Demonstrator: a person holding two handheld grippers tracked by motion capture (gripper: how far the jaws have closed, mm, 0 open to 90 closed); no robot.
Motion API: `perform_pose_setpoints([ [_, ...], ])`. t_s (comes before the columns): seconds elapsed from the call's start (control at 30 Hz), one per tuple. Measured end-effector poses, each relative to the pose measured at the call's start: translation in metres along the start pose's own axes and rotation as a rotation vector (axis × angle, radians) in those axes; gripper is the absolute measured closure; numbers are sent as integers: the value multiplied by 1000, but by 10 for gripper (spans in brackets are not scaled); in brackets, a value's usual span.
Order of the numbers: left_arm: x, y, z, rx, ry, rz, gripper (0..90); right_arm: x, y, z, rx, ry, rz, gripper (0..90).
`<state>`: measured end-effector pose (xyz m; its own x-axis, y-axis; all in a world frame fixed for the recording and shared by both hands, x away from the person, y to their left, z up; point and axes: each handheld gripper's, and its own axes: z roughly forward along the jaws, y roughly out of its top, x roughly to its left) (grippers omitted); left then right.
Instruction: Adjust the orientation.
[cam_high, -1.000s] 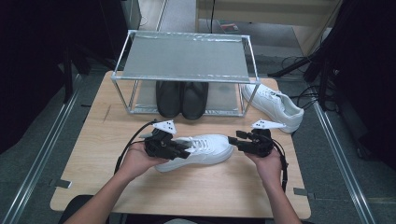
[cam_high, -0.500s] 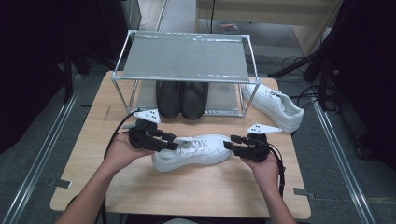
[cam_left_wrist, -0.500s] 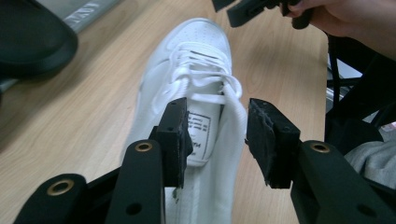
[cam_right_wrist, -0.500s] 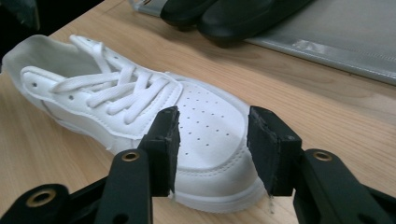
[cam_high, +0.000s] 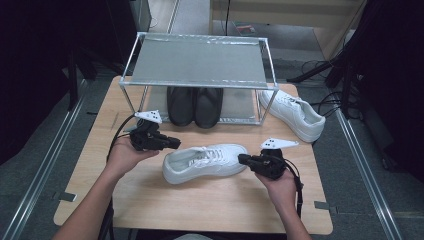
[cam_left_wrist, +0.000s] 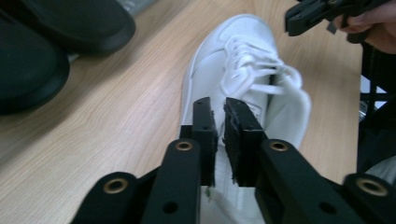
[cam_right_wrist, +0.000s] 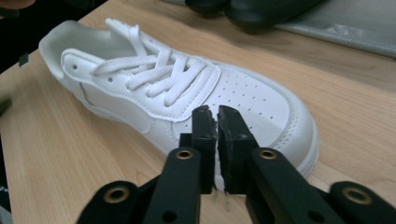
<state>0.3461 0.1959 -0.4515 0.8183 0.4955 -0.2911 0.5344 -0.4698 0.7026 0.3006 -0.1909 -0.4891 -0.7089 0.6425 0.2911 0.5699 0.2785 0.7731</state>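
My 2 grippers, jaws clenched empty, flank the white shoe (cam_high: 205, 161): left gripper (cam_high: 170, 143) at its heel, right gripper (cam_high: 244, 160) at its toe, long axis between them along the desk (cam_high: 150, 200)

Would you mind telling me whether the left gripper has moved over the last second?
Yes. In the high view the left gripper has drawn back from the white shoe, ending up nearer the front left leg of the metal rack and farther from the table's near edge.

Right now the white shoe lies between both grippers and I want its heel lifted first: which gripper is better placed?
Probably left: the left gripper sits at the white shoe's heel; the right gripper is at its toe.
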Motion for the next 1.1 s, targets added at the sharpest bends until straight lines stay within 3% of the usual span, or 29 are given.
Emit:
perform_pose_setpoints([
  [0.1,7,-2,3,15,6,-11,890,3,-1,4,26,8,0,900],
  [0.33,10,-5,14,46,39,33,889,9,-4,16,66,15,-9,900],
  [0.47,10,-7,21,65,24,29,890,7,-4,21,74,12,-7,900],
  [0.77,10,-14,24,25,13,-17,898,3,-1,22,92,29,-4,900],
  [1.1,2,-21,19,32,15,-16,898,-3,4,27,86,33,9,900],
])
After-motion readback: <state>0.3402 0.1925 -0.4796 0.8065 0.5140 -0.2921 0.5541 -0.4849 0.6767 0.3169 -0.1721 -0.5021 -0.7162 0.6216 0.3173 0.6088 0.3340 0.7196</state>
